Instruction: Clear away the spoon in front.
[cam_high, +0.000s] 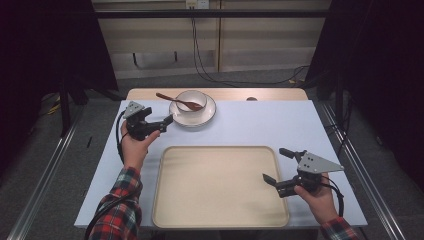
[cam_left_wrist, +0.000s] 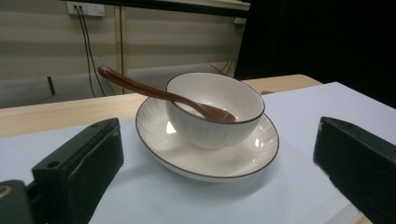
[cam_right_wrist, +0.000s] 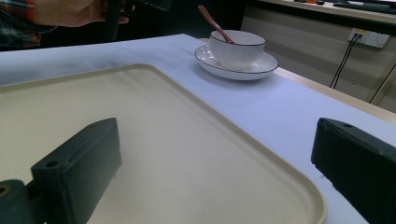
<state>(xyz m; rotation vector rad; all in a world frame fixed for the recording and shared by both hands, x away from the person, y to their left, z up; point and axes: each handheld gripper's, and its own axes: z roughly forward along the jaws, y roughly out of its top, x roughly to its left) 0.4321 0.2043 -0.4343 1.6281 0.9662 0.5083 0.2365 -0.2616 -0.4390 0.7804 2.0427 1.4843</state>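
Right tongs: nearest the person, at the tray's right edge; jaws apart and gripping nothing, one over the tray, the other over the desk beside it; a waiting pose, I judge.
Tray: beige, bare, at the near middle of the desk; it lies in front of the person, likely as the place where the crockery is to go.
Desk: pale blue top, with a wooden strip along the far edge.
Left tongs: farther off, jaws apart, holding nothing, aimed at the plate's near-left rim and just beside it; seemingly lined up for a grip.
Plate: white, dark-rimmed, beyond the tray.
Bowl: upright on the plate.
Spoon: brown, its scoop in the bowl, handle propped on the rim and pointing left.
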